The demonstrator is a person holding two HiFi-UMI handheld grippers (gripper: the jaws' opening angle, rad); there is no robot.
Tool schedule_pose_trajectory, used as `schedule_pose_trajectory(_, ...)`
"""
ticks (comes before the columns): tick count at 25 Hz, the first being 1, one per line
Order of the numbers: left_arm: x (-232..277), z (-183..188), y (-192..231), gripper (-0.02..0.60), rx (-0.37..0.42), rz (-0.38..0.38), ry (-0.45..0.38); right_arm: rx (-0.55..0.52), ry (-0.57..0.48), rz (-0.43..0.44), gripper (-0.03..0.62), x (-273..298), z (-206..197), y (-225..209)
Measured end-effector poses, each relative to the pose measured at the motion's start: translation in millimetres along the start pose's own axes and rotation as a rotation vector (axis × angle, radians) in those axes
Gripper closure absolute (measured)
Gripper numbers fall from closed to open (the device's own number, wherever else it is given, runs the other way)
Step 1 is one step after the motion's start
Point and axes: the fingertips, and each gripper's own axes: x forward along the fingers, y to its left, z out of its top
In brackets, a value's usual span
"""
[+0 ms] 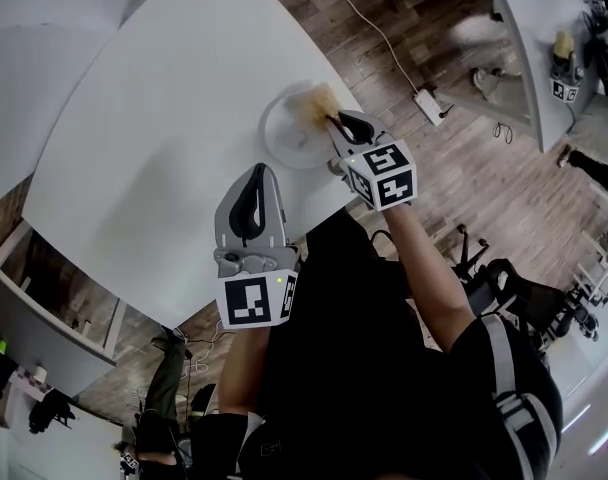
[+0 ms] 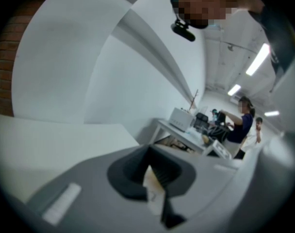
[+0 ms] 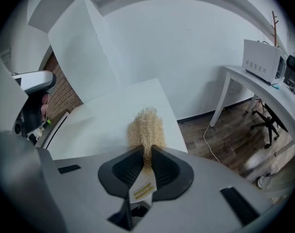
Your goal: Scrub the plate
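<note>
A white plate lies near the right edge of the white table. My right gripper is shut on a tan, fibrous scrubber, which rests over the plate's far right rim. In the right gripper view the scrubber sticks out ahead of the closed jaws of the right gripper; the plate does not show there. My left gripper is held up off the table, nearer to me than the plate. It points away from the plate toward a wall, and the left gripper is shut with nothing held.
The table's curved edge runs just right of the plate, with wooden floor beyond. A power strip and its cable lie on that floor. A second desk carries a microwave, with an office chair beside it. People work at a far desk.
</note>
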Motion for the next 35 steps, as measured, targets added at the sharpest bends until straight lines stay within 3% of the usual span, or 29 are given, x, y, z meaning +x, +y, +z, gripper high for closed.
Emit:
schedule_pose_trajectory(13, -12, 4, 28, 0.578, -0.037, 0.043, -0.013, -0.069, 0.020, 0.079, 0.551, 28, 22, 49)
schedule_pose_trajectory(26, -34, -2, 32, 0.577, -0.047, 0.043, -0.027, -0.115, 0.055, 0.116, 0.551, 22, -6, 92)
schedule_pose_trajectory(35, -42, -10, 19, 0.577, -0.035, 0.012, -0.031, -0.119, 0.062, 0.090, 0.551, 0, -33, 93)
